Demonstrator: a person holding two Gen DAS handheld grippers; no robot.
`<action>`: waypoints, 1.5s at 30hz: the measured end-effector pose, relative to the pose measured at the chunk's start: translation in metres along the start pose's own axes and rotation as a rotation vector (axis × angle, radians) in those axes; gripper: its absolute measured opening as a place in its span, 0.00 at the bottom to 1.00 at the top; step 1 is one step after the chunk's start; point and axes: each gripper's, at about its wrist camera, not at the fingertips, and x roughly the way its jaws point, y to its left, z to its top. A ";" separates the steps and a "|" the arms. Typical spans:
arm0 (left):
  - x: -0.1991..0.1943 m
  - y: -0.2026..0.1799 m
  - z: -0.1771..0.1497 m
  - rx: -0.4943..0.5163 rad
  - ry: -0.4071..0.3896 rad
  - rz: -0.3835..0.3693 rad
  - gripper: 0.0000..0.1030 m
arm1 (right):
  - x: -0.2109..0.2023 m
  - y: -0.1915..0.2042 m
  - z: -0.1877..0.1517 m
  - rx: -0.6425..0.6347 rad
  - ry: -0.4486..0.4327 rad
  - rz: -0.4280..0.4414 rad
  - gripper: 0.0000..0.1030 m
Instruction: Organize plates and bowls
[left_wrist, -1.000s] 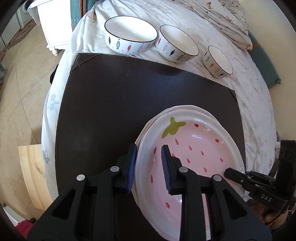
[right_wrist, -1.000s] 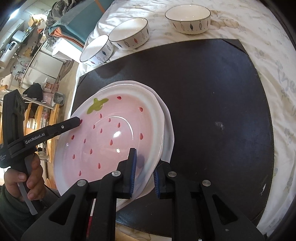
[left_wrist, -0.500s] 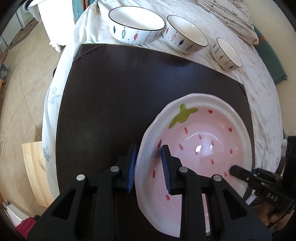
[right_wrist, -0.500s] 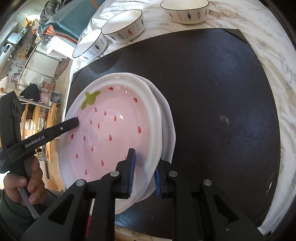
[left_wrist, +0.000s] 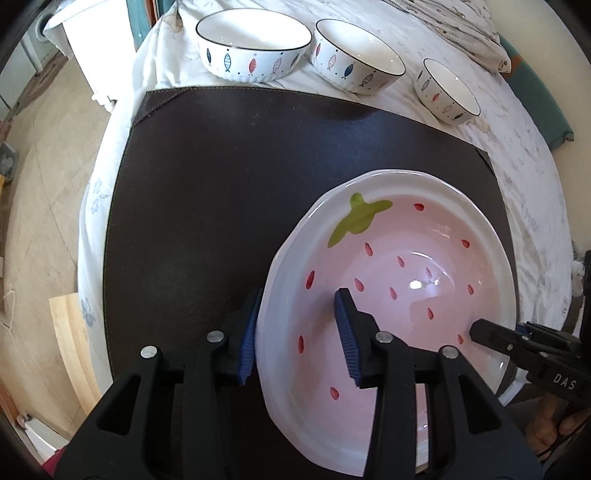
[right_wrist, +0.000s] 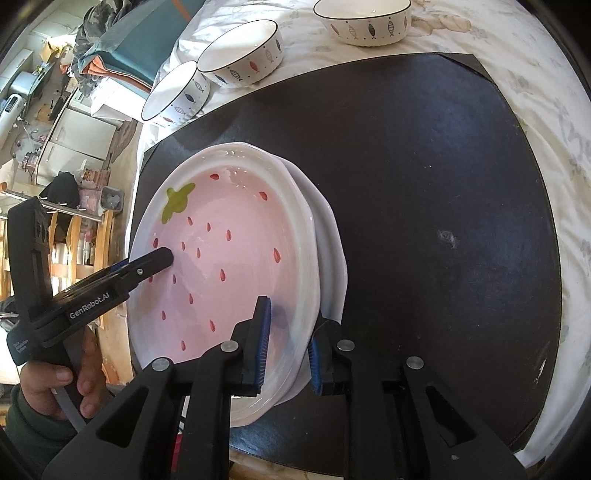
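Now the strawberry plate (left_wrist: 399, 280) is seen set down on a white plate (right_wrist: 332, 258) on the dark mat (left_wrist: 207, 192), where it was tilted up a moment ago. The left gripper (left_wrist: 299, 332) has just had its jaws opened; they straddle the left rim loosely. The right gripper (right_wrist: 286, 343) is held narrow across the near rims, opened slightly. Two plates are counted, and three fish-patterned bowls (left_wrist: 253, 44) along the far edge on the bedsheet (left_wrist: 517, 155).
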 end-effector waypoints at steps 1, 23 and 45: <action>0.001 0.001 0.001 -0.006 0.005 -0.009 0.36 | 0.000 0.000 0.000 0.002 0.005 0.003 0.22; 0.003 -0.003 -0.002 -0.001 0.011 0.013 0.40 | -0.018 -0.014 0.005 0.038 -0.016 -0.016 0.22; -0.001 -0.001 -0.007 0.020 -0.015 0.042 0.41 | -0.012 -0.007 0.013 -0.012 -0.073 -0.143 0.16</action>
